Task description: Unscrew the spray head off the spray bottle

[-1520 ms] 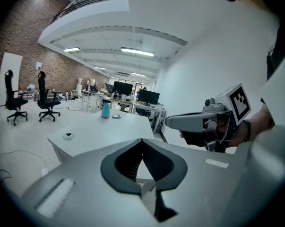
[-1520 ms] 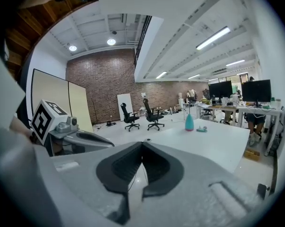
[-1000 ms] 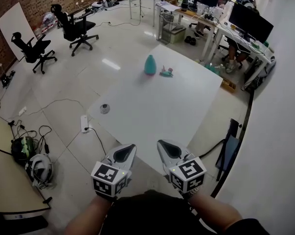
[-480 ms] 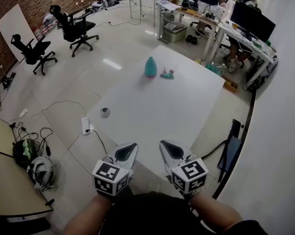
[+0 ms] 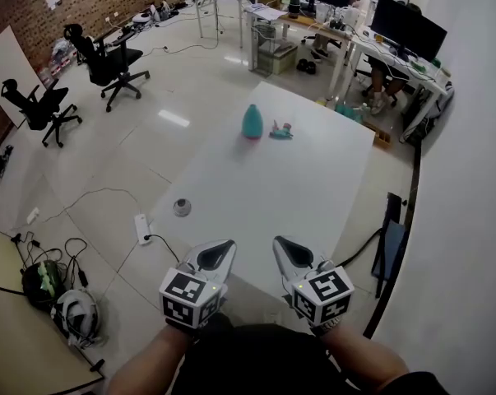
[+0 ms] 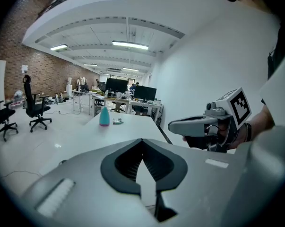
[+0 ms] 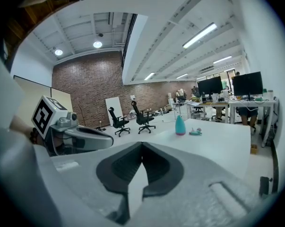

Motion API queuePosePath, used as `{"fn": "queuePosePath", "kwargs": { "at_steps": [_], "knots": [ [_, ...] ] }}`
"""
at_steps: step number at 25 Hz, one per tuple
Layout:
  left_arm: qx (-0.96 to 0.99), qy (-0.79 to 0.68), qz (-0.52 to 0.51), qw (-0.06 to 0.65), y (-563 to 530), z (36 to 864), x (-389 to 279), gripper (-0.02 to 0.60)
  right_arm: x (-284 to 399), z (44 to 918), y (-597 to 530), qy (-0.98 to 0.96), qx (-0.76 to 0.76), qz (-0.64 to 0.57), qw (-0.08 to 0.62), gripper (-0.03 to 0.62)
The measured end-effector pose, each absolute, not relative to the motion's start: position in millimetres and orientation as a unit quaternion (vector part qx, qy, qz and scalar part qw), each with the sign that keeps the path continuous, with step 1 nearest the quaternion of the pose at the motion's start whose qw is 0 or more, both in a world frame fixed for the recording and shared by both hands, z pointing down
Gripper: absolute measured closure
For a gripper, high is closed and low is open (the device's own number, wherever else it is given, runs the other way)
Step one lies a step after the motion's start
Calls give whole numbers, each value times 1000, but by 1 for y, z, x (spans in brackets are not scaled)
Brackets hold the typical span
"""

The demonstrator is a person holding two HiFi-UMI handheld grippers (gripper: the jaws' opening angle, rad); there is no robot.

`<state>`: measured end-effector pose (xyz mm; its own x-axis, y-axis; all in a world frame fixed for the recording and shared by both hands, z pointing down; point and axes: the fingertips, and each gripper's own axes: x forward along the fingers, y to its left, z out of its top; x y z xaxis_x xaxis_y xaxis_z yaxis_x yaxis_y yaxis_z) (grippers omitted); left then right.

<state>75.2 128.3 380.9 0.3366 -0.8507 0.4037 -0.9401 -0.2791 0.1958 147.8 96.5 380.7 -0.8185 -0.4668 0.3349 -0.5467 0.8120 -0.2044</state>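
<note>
The head view looks steeply down from behind the left gripper (image 5: 217,255) and right gripper (image 5: 287,253). The 2 gripper views look forward over their jaws; all 3 share the bench (image 5: 272,188) ahead.

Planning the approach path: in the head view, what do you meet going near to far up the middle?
left gripper and right gripper, side by side, both shut and empty → white table → teal bottle → monitors

no legible text, brand, label or number, coded square marker (image 5: 182,290) on left tool (image 5: 225,245), another on right tool (image 5: 279,242)
</note>
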Motion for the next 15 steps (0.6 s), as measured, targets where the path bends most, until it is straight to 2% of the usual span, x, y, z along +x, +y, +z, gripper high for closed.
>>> {"fn": "queuePosePath", "kwargs": {
  "at_steps": [15],
  "knots": [
    [843,-493,117,179,107,386,-7,568,78,375,90,-914,356,140,135,602]
  ]
}}
